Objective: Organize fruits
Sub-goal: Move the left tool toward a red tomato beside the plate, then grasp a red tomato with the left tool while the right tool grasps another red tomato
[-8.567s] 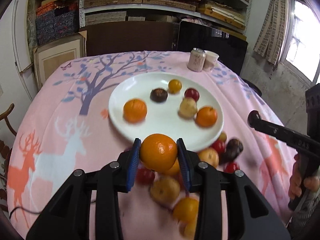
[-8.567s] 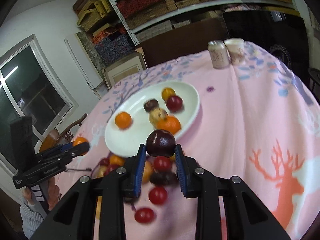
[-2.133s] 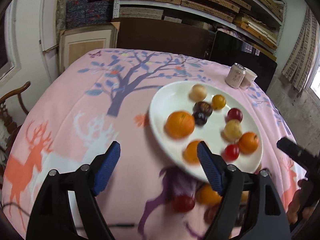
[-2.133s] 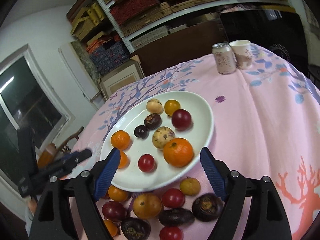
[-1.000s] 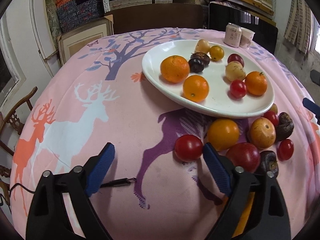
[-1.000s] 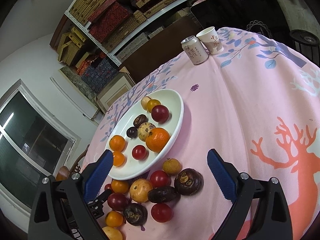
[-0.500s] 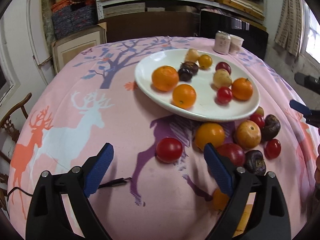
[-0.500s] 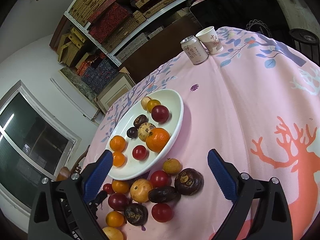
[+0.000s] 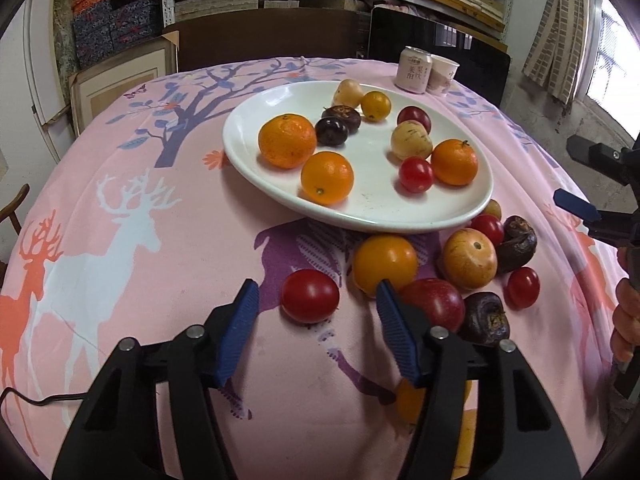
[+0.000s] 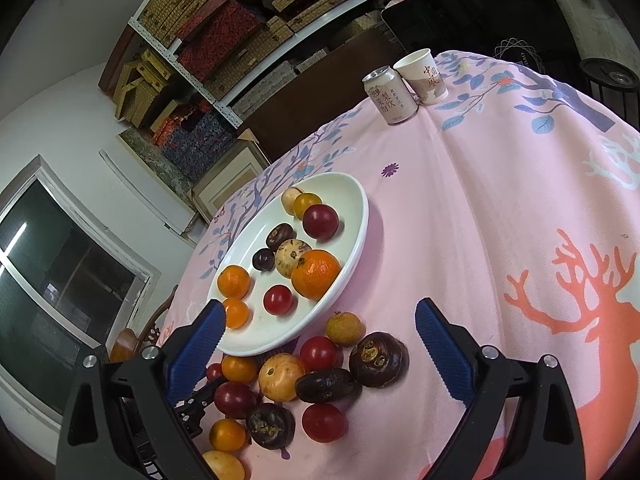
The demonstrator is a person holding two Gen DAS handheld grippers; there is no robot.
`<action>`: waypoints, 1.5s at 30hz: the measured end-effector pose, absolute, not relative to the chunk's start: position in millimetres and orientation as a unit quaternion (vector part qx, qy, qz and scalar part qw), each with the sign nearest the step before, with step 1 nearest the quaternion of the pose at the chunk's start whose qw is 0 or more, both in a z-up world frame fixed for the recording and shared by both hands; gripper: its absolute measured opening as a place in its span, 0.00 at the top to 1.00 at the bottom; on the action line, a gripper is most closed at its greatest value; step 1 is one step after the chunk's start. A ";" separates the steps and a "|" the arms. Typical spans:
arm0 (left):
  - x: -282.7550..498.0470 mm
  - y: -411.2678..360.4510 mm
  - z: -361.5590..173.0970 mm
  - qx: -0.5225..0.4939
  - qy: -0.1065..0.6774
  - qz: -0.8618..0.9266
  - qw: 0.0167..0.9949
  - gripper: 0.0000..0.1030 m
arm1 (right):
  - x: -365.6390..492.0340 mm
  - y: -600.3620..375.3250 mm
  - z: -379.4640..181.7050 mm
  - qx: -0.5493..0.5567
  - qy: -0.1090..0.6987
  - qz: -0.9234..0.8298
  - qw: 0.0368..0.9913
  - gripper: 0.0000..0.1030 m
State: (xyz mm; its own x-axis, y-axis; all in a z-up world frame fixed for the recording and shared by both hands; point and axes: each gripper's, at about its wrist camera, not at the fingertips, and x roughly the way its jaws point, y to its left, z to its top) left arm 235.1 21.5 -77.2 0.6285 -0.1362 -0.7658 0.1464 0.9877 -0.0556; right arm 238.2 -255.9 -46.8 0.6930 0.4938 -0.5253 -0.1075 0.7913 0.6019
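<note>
While both claws gape empty, the left claw (image 9: 314, 304) flanks a glossy round red tomato (image 9: 310, 295) on the pink printed worktop (image 9: 160, 240); the right claw (image 10: 316, 320) hovers over smooth and wrinkled fruits beside the oval white plate (image 10: 352, 240).

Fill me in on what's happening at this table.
A person is sorting fruit onto a white plate with a claw in each hand. The left claw is open around a red tomato on the pink tablecloth, not gripping it. The right claw hangs open and empty above the loose pile. Nine pieces sit on the plate.
</note>
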 end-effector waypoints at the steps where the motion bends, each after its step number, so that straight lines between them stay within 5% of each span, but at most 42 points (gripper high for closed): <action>1: 235.5 21.1 -76.9 0.005 0.424 -0.081 0.902 0.47 | 238.3 -255.9 -46.9 0.274 0.352 0.171 0.878 0.06; 18: 237.3 21.3 -82.0 0.024 0.435 -0.076 0.897 0.54 | 238.2 -255.0 -48.0 0.271 0.353 0.171 0.879 0.06; 22: 242.3 25.5 -85.6 0.006 0.447 -0.081 0.891 0.71 | 238.6 -252.5 -49.6 0.260 0.354 0.168 0.883 0.06; 31: 238.0 23.9 -82.8 0.009 0.443 -0.078 0.893 0.71 | 193.4 -220.1 -56.0 0.136 0.366 0.183 0.902 0.07; 41: 239.6 28.1 -84.0 0.003 0.449 -0.069 0.891 0.71 | 188.9 -198.4 -75.5 0.063 0.419 0.178 0.888 0.60; 45: 239.0 26.0 -84.8 0.010 0.448 -0.067 0.891 0.71 | 192.1 -190.2 -81.4 0.059 0.437 0.194 0.877 0.60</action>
